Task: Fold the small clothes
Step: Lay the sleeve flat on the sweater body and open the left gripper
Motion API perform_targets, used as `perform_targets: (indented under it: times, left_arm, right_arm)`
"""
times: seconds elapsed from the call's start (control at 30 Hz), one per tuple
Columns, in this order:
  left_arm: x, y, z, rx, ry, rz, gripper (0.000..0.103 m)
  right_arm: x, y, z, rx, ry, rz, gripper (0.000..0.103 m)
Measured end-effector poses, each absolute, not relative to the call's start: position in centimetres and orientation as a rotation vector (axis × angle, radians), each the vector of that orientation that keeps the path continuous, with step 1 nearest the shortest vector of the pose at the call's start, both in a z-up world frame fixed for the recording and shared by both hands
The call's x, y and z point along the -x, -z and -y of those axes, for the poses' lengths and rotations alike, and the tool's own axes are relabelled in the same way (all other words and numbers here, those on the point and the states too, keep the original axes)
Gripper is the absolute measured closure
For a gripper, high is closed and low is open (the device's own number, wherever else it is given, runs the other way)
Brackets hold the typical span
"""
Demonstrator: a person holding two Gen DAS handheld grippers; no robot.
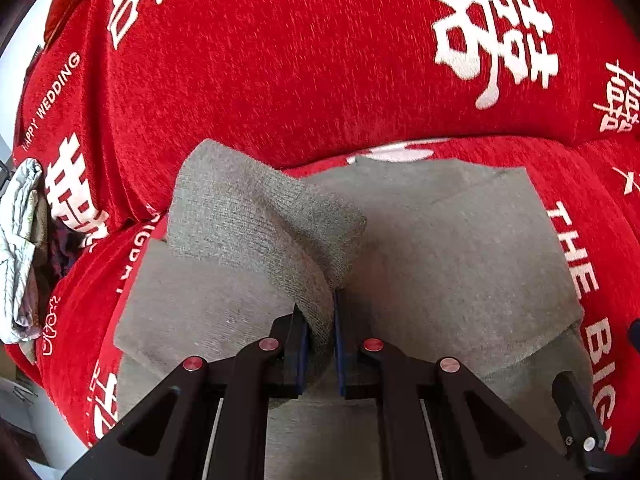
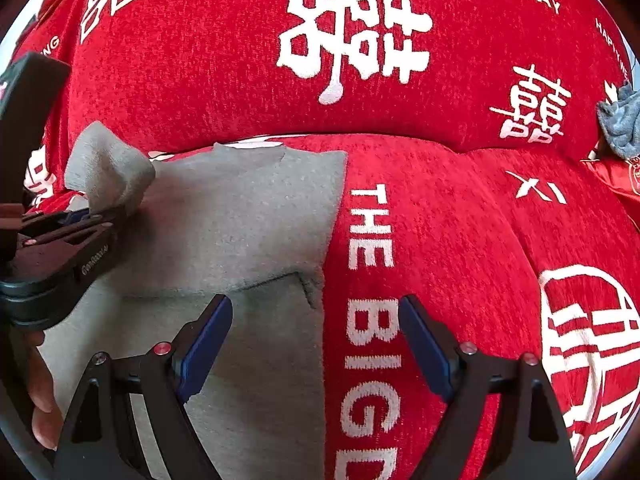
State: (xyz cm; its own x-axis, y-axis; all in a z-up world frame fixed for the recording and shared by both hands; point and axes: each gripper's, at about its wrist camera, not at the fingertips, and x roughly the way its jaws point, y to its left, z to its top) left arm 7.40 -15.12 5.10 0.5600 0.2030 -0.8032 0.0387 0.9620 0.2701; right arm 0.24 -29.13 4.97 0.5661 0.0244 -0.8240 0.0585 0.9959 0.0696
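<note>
Holding a lifted flap of the grey knit garment (image 1: 256, 216) clenched in my left gripper (image 1: 320, 340), carrying it over the rest spread on the red sofa seat (image 2: 460, 240) | right gripper (image 2: 316, 344) spread wide, empty, over the garment's right edge, ready to pin it.

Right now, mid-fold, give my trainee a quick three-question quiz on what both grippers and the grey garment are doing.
1. True or false: the left gripper is shut on a fold of the grey garment.
2. The right gripper is: A) open and holding nothing, B) shut on the garment, C) gripping the red sofa cover.
3. What lies at the far right of the right wrist view, on the sofa?

Key: 1 true; 2 A; 3 a crumpled blue-grey cloth.
</note>
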Motion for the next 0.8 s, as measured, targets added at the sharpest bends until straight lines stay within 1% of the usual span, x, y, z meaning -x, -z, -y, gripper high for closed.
perform_targets:
  times: [0.3, 0.8]
  left_arm:
    - [-7.2, -3.7, 15.4, -0.250, -0.025, -1.013, 0.091]
    - [-6.4, -3.7, 12.1, -0.047, 0.179, -1.069, 0.090]
  right_arm:
    - [0.0, -4.6, 29.5, -0.096, 0.029, -0.972, 0.015]
    - [0.4, -4.4, 29.8, -0.113, 0.026, -0.964, 0.015]
